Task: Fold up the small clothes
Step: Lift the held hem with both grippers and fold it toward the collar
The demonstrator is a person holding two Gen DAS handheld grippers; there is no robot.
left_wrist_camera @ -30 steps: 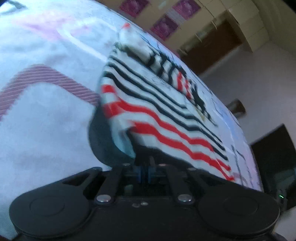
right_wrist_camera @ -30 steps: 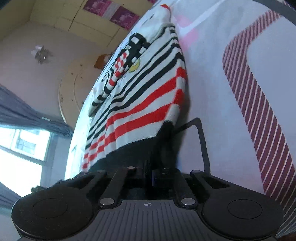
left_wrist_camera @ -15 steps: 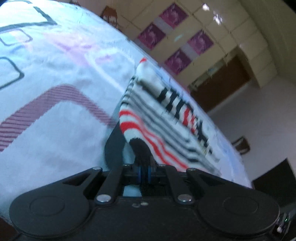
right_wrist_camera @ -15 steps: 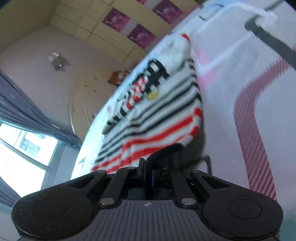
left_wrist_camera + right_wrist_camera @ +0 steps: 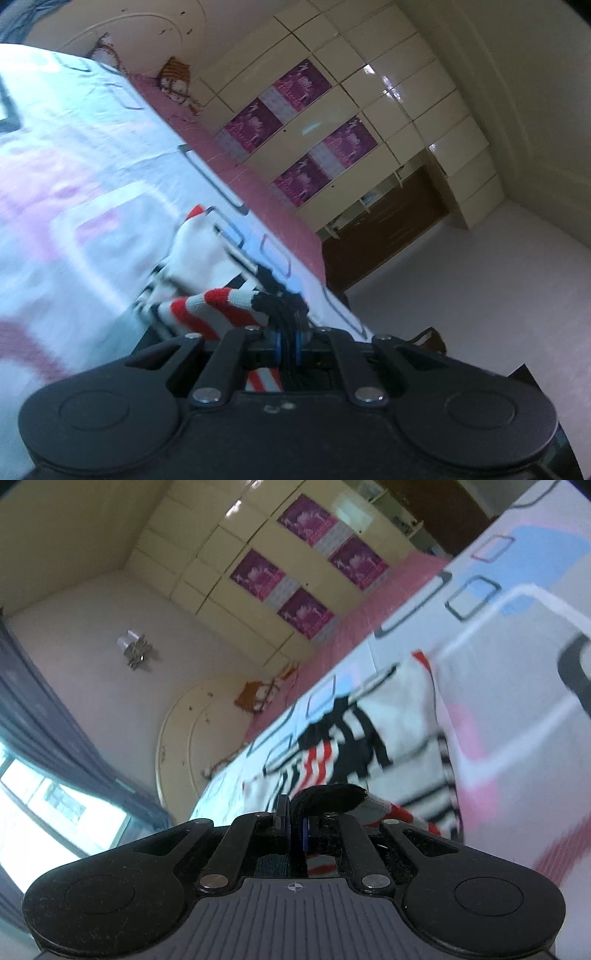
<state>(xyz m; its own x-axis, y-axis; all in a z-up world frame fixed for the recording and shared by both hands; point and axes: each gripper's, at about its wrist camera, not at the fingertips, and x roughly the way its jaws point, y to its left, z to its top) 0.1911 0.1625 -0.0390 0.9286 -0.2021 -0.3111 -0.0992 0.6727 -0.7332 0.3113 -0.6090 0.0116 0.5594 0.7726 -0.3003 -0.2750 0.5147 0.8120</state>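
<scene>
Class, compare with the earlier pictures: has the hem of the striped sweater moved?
Yes. Both the left gripper and right gripper have lifted the striped sweater hem off the bedsheet, toward the collar end; the wardrobe now fills the views.

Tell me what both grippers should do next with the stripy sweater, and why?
Probably carry the hem forward toward the white top, then lower it. The left gripper and right gripper are each shut on the black hem, lifted off the bed. The rest of the sweater lies flat ahead, so the fold looks half made.
</scene>
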